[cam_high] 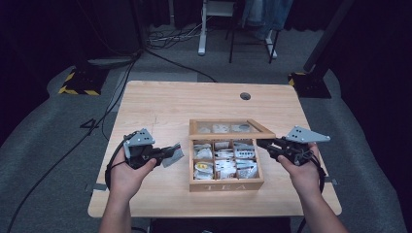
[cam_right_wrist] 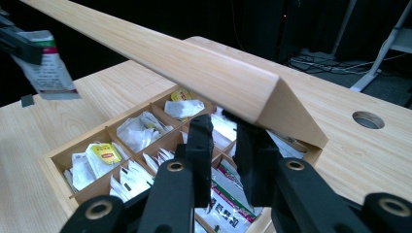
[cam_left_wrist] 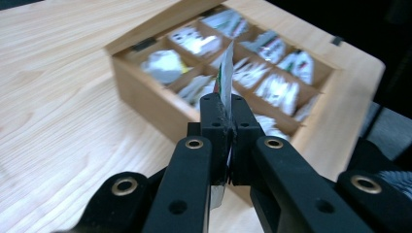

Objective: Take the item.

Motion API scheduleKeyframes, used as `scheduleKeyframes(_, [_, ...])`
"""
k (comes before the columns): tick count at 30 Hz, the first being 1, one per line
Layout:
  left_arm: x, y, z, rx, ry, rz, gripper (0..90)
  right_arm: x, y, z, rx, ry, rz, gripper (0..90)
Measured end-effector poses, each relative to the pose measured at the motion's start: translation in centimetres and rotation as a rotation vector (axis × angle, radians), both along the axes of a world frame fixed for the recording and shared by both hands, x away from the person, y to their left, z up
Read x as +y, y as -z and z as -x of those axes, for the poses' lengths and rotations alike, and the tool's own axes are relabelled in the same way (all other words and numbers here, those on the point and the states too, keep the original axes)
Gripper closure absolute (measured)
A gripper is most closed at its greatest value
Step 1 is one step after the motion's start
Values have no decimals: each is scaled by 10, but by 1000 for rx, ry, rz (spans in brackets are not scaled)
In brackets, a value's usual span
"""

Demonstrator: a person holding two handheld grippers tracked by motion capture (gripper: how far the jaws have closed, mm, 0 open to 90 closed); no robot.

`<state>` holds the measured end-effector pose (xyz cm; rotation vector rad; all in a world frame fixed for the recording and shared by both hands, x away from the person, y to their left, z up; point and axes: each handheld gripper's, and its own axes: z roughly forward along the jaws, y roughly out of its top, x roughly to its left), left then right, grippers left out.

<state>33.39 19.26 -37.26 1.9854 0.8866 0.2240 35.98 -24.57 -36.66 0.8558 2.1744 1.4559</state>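
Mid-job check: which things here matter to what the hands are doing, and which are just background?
In play:
- wooden tea box, lid open
- tea sachet, pinched in the left hand-held gripper
- right hand-held gripper, at the lid's edge, jaws parted

Background:
- table
- floor cables
- stand legs

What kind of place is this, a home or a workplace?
Probably a lab or recording studio, not a home: dark curtains around, cables across the grey carpet, weighted stands beside the single wooden table.

1. Pale wooden table point(cam_high: 160, 104), smooth with visible grain.
2. Light wooden tea box point(cam_high: 226, 184), matt; lid point(cam_right_wrist: 194, 63) smooth.
3. Glossy paper tea bag sachet point(cam_left_wrist: 226, 73).
4. Matt black plastic left gripper point(cam_left_wrist: 228, 124), brass-coloured rivets.
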Motion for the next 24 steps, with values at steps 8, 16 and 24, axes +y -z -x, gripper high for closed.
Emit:
scheduleKeyframes(8, [12,17,-14,19,-77,-5,879,0,0,0,1,-1,0,765])
scheduleKeyframes(16, [23,33,-24,41,-101,15,877,0,1,0,0,1,2,764])
scheduleKeyframes(24, [32,55,-35,100,-133,36,876,0,1,0,2,1,3,764])
